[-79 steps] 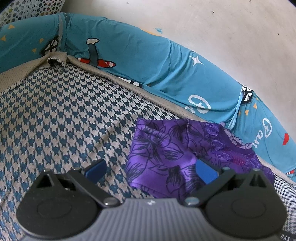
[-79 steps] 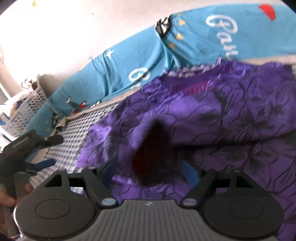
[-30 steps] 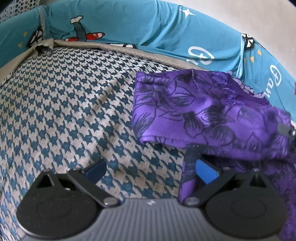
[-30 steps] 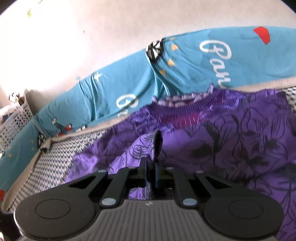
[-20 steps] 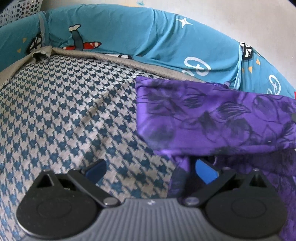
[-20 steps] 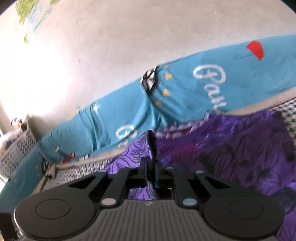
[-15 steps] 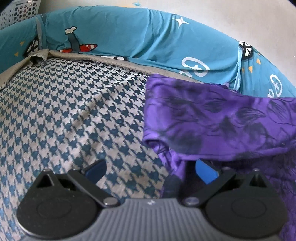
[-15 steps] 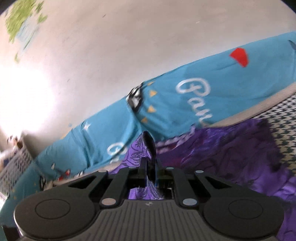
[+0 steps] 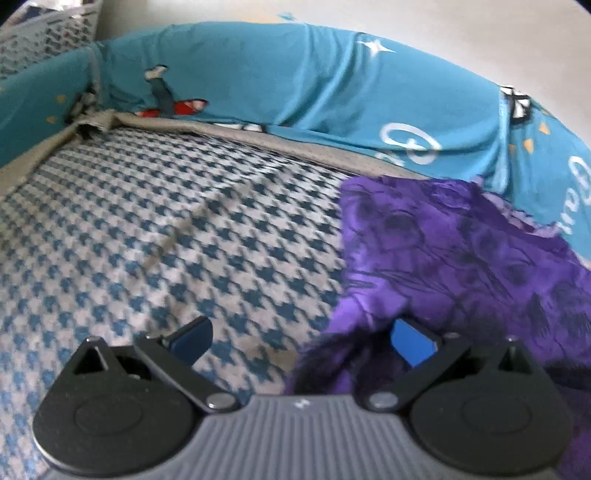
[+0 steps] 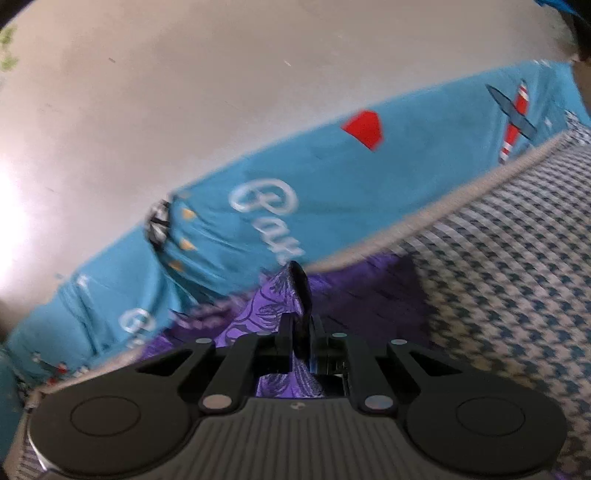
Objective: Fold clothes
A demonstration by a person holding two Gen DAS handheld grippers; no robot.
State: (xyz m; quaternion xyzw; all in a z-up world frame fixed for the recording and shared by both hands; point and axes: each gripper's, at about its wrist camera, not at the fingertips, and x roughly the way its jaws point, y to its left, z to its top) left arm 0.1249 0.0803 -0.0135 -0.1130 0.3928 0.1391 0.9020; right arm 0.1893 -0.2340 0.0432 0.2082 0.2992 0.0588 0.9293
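A purple floral garment (image 9: pixel 461 258) lies crumpled on the houndstooth bed cover (image 9: pixel 184 240), at the right of the left wrist view. My left gripper (image 9: pixel 301 336) is open just above the cover. The garment's near edge drapes over its right finger (image 9: pixel 413 341), and the left finger (image 9: pixel 192 332) stands over bare cover. My right gripper (image 10: pixel 301 332) pinches an upright fold of the purple garment (image 10: pixel 273 306), lifted off the bed. Its jaws are starting to open, but the pads still hold the cloth. The rest of the garment trails down behind and to the left.
A teal printed bumper (image 9: pixel 295 74) runs along the far side of the bed, against a pale wall (image 10: pixel 184 92). A white perforated basket (image 9: pixel 44 33) shows at the top left. Bare houndstooth cover (image 10: pixel 498 277) stretches to the right of the garment.
The right gripper has carried the pinched fold up and to the right, rolling as it went. The garment's left edge has been drawn rightward across the cover. The left gripper stays open.
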